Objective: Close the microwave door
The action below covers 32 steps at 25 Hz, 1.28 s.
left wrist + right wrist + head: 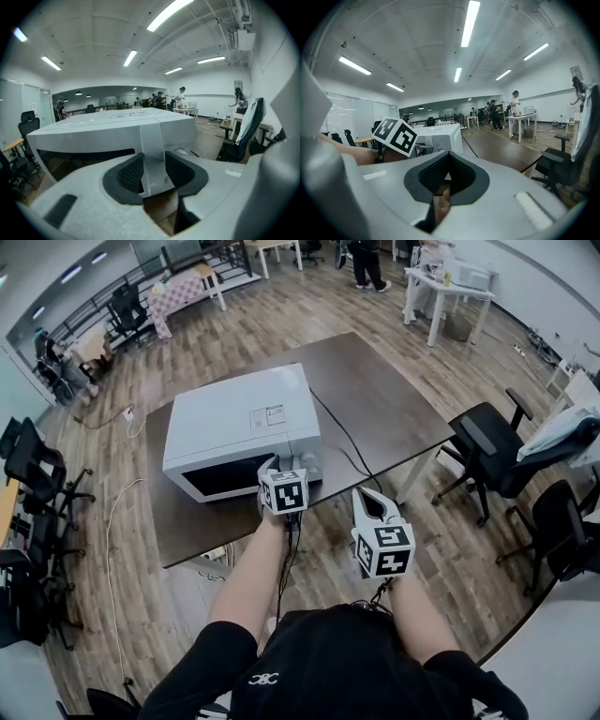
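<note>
A white microwave stands on the dark table, and its door with the dark window lies flush against the front. My left gripper is at the front right of the microwave. In the left gripper view the vertical white door handle stands between the jaws of my left gripper, with a slight gap at the right pad. My right gripper hangs off the table's front edge, apart from the microwave. The pads of my right gripper meet with nothing between them.
A black cable runs from the microwave's right side across the table. Black office chairs stand to the right and far left. The floor is wood. People and white tables are far behind.
</note>
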Available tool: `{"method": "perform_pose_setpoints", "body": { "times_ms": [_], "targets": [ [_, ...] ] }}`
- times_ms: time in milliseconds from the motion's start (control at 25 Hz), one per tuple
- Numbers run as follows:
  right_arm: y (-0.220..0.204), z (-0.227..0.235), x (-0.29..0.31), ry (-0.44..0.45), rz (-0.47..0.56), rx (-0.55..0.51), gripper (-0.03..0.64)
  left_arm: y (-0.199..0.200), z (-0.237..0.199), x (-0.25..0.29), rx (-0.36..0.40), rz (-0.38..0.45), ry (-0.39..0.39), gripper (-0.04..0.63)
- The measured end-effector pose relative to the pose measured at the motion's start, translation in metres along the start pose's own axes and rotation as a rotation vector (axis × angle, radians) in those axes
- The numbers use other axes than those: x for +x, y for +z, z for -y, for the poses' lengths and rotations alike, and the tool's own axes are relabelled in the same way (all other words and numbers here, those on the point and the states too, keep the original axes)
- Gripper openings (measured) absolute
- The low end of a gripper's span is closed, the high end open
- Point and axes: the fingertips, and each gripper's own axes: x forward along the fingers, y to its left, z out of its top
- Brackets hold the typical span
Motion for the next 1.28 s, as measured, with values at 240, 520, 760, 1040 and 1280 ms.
{"method": "perform_pose_setpoints", "body": {
  "times_ms": [240, 520, 760, 1040, 1280],
  "targets": [
    [0.008, -0.02, 0.007, 0.021, 0.008, 0.001, 0.008, -0.001, -0.001, -0.042, -0.006, -0.004, -0.023, 0.009],
    [0.02, -0.058, 0.026, 0.051, 0.036, 0.002, 0.008, 0.02, -0.018, -0.1, -0.044, 0.064, -0.087, 0.011],
    [0.022, -0.101, 0.046, 0.091, 0.039, -0.024, 0.008, 0.03, -0.066, -0.14, -0.091, 0.147, -0.048, 0.011],
    [0.019, -0.136, 0.074, 0.081, 0.018, -0.068, 0.008, 0.016, -0.129, -0.169, -0.142, 0.18, -0.005, 0.011],
    [0.018, -0.156, 0.083, 0.087, 0.019, -0.073, 0.008, 0.008, -0.158, -0.179, -0.14, 0.183, 0.022, 0.011]
  ]
}}
